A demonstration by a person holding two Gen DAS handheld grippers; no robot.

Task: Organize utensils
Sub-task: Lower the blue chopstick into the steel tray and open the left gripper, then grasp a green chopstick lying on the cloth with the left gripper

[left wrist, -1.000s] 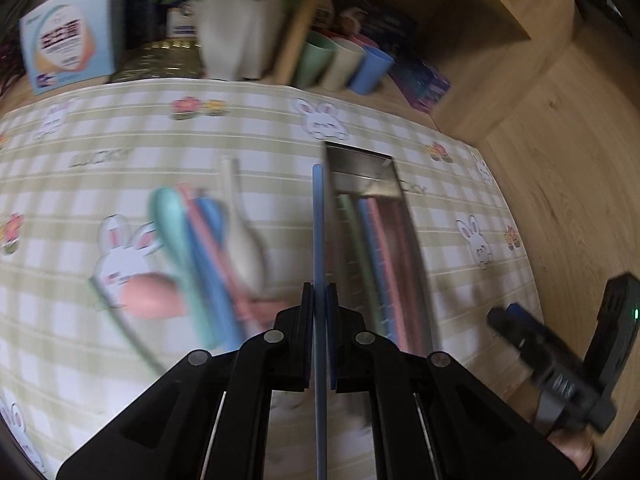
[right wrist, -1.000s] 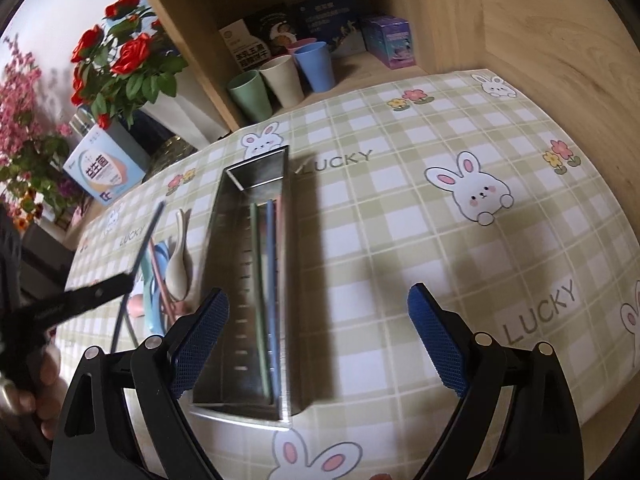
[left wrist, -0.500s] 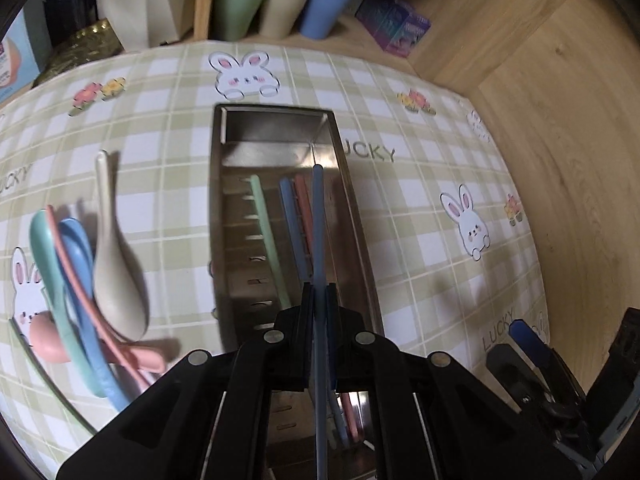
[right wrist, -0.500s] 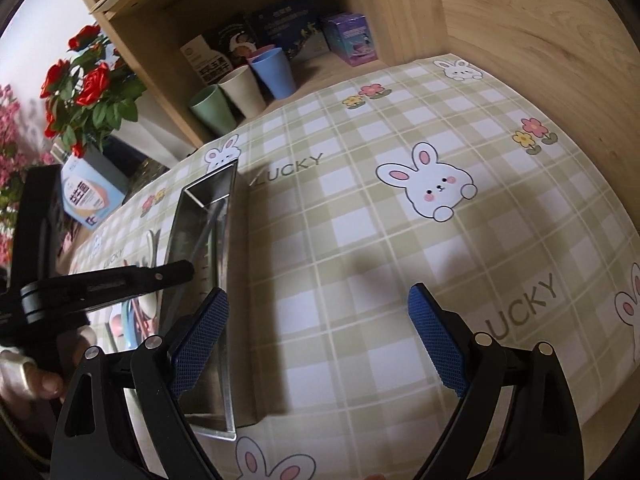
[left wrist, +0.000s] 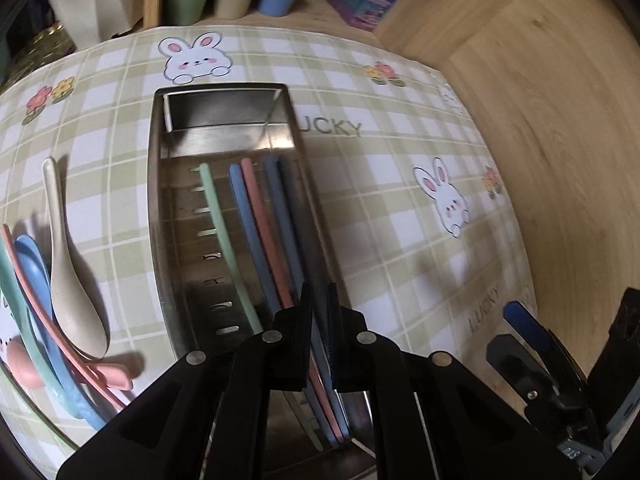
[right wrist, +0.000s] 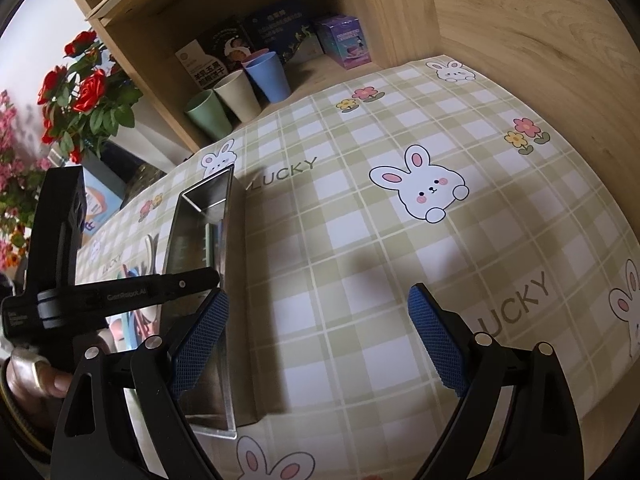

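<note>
A steel utensil tray [left wrist: 157,208] lies lengthwise on the checked tablecloth. In it lie a green chopstick [left wrist: 218,220], a blue one [left wrist: 244,220] and a pink one [left wrist: 260,220]. My left gripper [left wrist: 320,300] hangs over the tray's near end, shut on another blue chopstick [left wrist: 278,200]. That chopstick reaches down into the tray along its right wall. Left of the tray lie a beige spoon [left wrist: 68,280] and several pastel spoons and sticks [left wrist: 36,280]. My right gripper [right wrist: 318,296] stands open over bare cloth, right of the tray [right wrist: 228,240], with nothing between its pads.
Three cups [right wrist: 240,96] and boxes [right wrist: 348,42] stand in the wooden shelf at the back. A wooden wall [left wrist: 560,160] closes the right side. Red flowers [right wrist: 80,96] and a carton stand at the back left. A hand [right wrist: 36,376] holds the left gripper [right wrist: 200,280].
My left gripper carried the blue chopstick from over the spoons to the tray and lowered it inside. The right gripper drifted slightly right and stayed open.
</note>
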